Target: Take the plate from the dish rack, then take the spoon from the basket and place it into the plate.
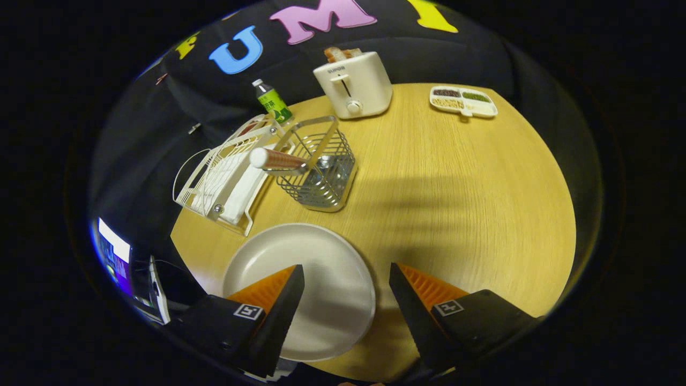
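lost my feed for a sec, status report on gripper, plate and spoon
Gripper open, holding nothing, above the table. Plate flat on table under the fingers, out of the dish rack. Spoon in the basket just beyond. Path clear.

The near edge of the plate (321,279) is cut off behind the left finger of the gripper (345,276), whose fingers stand wide apart with nothing between them. The bowl of the spoon (278,161) is hidden down inside the wire basket (321,171), so only its handle can be made out. The far side of the dish rack (225,177) blurs into the dark cloth, and what lies in it (something flat and white) is hard to tell. The bottle (272,100) has its base hidden behind the rack. The contents of the divided tray (463,101) at the far right of the tabletop (455,214) are too small to identify. A screen (113,252) at the near left is cut off and blurred.
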Motion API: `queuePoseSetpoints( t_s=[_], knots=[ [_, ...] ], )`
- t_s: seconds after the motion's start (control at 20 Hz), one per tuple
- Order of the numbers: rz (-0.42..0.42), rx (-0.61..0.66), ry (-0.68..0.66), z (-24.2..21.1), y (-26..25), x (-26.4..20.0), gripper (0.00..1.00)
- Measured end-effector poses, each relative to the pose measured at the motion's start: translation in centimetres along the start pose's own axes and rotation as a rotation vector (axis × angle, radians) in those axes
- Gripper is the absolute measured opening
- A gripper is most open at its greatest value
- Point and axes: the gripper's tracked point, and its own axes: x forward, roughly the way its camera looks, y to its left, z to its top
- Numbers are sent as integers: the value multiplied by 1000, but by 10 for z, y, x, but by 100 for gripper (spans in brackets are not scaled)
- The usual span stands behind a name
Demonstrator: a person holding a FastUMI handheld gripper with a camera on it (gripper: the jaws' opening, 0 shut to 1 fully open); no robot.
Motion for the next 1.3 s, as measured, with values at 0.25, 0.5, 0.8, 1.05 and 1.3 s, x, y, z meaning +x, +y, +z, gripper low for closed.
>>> queuePoseSetpoints(
  t_s=[0.25,0.5,0.8,1.05,1.3],
  knots=[
    [64,-211,-250,61,31,-22,99],
    [108,-270,-409,107,54,-17,99],
    [86,-307,-466,134,56,14,99],
    [84,-300,-448,135,57,40,76],
    [81,-286,-439,136,58,51,74]
  ],
)
